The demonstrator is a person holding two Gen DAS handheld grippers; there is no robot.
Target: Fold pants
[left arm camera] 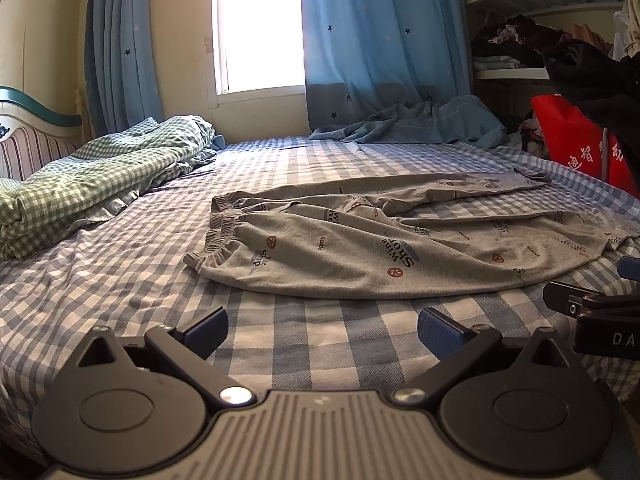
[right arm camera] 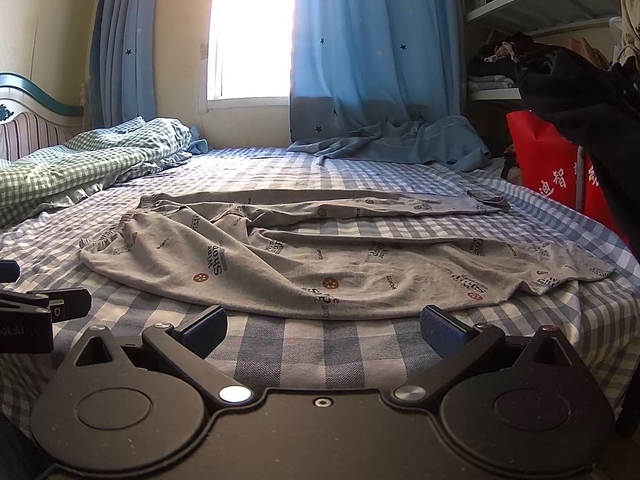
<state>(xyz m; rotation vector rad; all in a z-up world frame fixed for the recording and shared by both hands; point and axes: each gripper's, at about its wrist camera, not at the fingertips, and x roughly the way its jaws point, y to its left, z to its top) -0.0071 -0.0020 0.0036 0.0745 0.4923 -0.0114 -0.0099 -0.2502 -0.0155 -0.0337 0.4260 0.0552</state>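
Note:
Grey printed pants (left arm camera: pixel 380 240) lie spread flat on the blue checked bed (left arm camera: pixel 120 280), waistband to the left and legs running right; they also show in the right wrist view (right arm camera: pixel 320 256). My left gripper (left arm camera: pixel 322 330) is open and empty, just in front of the pants' near edge, low over the sheet. My right gripper (right arm camera: pixel 324 330) is open and empty, just short of the near leg's hem edge. The right gripper shows at the right edge of the left wrist view (left arm camera: pixel 592 308); the left gripper shows at the left edge of the right wrist view (right arm camera: pixel 40 308).
A green checked quilt (left arm camera: pixel 88 176) is bunched at the left by the headboard. A blue cloth (left arm camera: pixel 420 124) lies at the far edge under the curtains. A red bag (left arm camera: pixel 576 148) and dark clothing stand at the right, with shelves behind.

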